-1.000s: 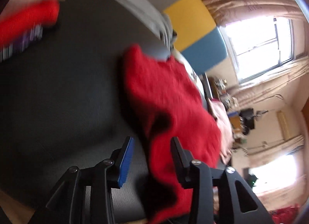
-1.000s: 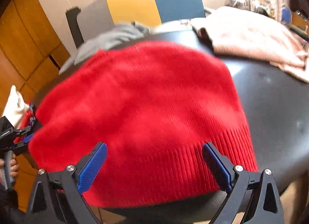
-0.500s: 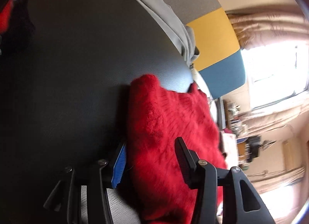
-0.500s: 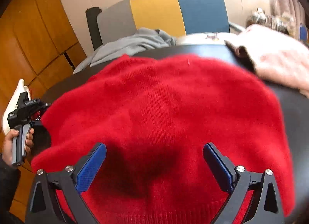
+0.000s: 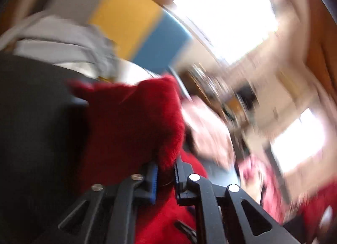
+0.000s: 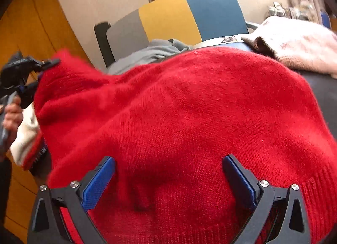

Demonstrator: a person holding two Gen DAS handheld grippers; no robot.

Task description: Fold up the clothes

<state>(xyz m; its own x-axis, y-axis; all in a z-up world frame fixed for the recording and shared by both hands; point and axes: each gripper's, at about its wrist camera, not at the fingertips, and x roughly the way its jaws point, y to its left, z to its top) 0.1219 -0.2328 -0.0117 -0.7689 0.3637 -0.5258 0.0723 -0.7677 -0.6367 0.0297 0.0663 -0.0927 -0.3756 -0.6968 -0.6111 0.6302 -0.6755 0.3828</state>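
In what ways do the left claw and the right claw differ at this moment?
The left claw is shut on a corner of the red sweater; the right claw is open and holds nothing. The left claw has its corner raised off the dark table, while the right claw hovers over the part of the sweater that lies flat. Both are black with blue pads.

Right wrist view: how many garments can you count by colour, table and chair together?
Red sweater: 1, left gripper shut on its edge
Pink sweater: 1
Grey garment: 1
Total: 3
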